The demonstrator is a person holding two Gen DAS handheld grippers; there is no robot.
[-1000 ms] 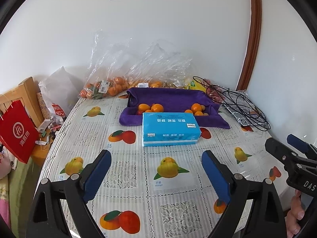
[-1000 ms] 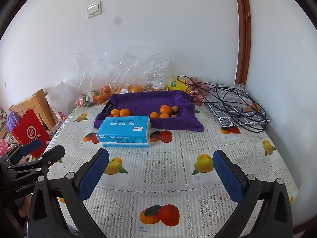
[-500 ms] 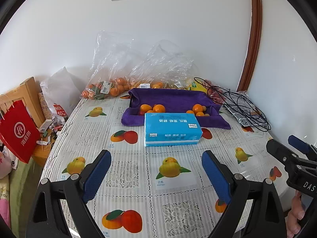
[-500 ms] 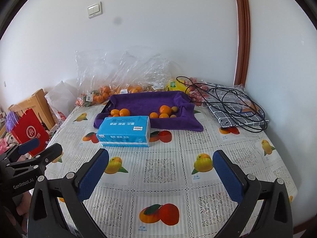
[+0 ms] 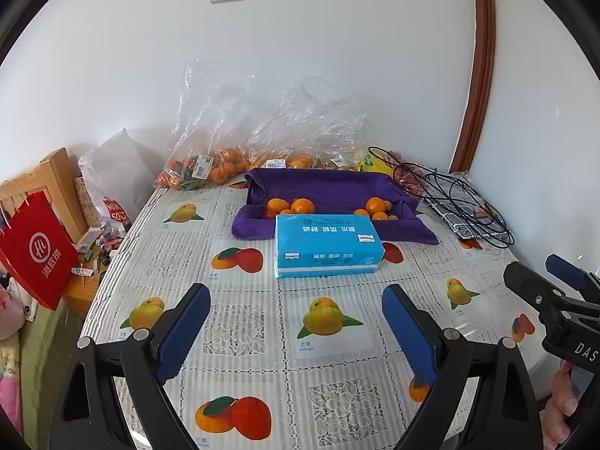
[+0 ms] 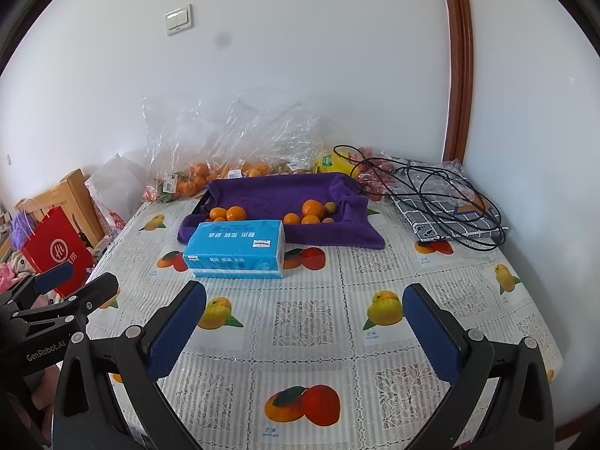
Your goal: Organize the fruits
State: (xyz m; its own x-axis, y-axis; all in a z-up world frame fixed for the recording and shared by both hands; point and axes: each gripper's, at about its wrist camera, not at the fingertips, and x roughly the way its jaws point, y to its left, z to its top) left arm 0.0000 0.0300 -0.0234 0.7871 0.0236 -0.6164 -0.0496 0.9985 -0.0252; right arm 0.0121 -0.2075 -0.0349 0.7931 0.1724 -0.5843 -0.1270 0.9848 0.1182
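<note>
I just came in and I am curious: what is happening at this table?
A person holds the left claw and the right claw above the table. Both are open and hold nothing. The oranges lie in a purple cloth tray behind a blue tissue pack. No fruit is being handled.

Left gripper (image 5: 296,332): black angular plastic frame, blue textured pads, silver screws. Right gripper (image 6: 304,328): same build; white "DAS" lettering on its body, "GenRobot.AI" on the left.

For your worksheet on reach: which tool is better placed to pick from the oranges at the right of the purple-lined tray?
Probably right: the right tool is open, empty, nearer those oranges.
</note>
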